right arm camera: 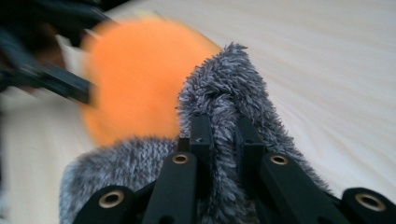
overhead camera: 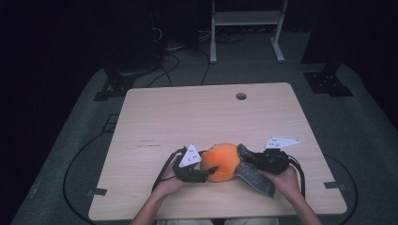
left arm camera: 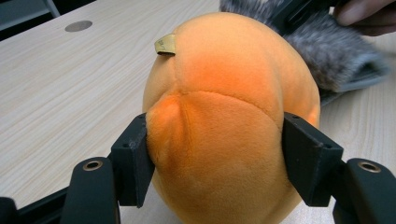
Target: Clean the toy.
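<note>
A round orange plush ball (overhead camera: 224, 161) rests on the wooden table (overhead camera: 197, 117) near its front edge. My left gripper (overhead camera: 199, 174) squeezes it from the left; in the left gripper view the jaws press into both sides of the orange plush ball (left arm camera: 224, 116), which carries a small yellow tag (left arm camera: 165, 45). A grey fuzzy cloth piece (overhead camera: 253, 172) lies against the ball's right side. My right gripper (overhead camera: 248, 157) pinches a fold of it; the right gripper view has the jaws closed on the grey fuzzy cloth (right arm camera: 224, 107), with the orange ball (right arm camera: 140, 79) blurred behind.
A round cable hole (overhead camera: 241, 96) sits near the table's far edge. Beyond the table stand a white metal frame (overhead camera: 246, 28) and dark stands on grey carpet. Both hands come in from the front edge.
</note>
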The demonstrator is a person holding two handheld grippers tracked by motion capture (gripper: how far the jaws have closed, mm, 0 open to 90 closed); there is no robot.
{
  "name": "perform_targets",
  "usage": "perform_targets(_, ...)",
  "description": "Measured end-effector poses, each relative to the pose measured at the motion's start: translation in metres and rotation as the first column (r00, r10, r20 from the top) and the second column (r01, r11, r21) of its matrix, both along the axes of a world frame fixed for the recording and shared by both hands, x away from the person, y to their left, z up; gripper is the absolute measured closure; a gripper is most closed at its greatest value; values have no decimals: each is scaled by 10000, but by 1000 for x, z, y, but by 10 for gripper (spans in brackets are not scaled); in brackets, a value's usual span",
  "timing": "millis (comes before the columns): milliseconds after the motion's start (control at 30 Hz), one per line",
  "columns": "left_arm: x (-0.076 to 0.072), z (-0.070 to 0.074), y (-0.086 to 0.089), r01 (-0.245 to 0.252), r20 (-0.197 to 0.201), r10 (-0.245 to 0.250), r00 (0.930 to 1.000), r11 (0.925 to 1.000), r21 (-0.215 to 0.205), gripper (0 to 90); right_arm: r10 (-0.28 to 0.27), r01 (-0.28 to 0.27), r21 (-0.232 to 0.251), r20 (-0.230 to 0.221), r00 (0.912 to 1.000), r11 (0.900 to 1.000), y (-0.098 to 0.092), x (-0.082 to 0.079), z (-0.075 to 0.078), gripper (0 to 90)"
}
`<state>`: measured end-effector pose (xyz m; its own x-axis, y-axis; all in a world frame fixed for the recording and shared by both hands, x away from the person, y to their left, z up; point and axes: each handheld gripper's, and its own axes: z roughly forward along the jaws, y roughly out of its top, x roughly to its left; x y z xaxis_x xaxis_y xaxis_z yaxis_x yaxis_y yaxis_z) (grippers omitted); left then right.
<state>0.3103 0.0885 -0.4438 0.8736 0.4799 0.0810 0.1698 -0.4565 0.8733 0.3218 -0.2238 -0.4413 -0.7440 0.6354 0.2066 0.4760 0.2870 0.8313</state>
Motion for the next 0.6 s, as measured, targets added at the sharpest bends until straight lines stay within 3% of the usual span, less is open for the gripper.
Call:
perform_targets(67,-1,0,0,36,62,-36,10000,10000,-6,331,-107,108,47,-204,9997,9999,-5,1,-1,803)
perform_targets(200,-3,0,-2,122,177,-122,9998,9999,29,331,341,-365,791,309,9989,9962,-2,-6,14,803)
perform_targets(267,-4,0,-2,162,245,-164,9996,9998,78,330,536,-580,902,505,9973,9942,2,-8,18,803)
perform_targets(367,-4,1,-2,116,205,-117,9997,9999,33,324,196,-198,63,307,9993,9998,3,-4,8,803)
perform_targets(433,-4,1,-3,122,217,-122,9997,9999,-12,319,-48,48,-99,-85,10000,9999,-4,-1,2,804)
perform_targets(500,-4,1,-4,110,222,-109,9997,9999,-34,314,61,-61,164,13,10000,9998,-7,-3,6,803)
perform_targets(600,-5,1,-7,116,283,-115,9995,9999,-26,316,652,-707,905,618,9960,9934,0,-12,25,803)
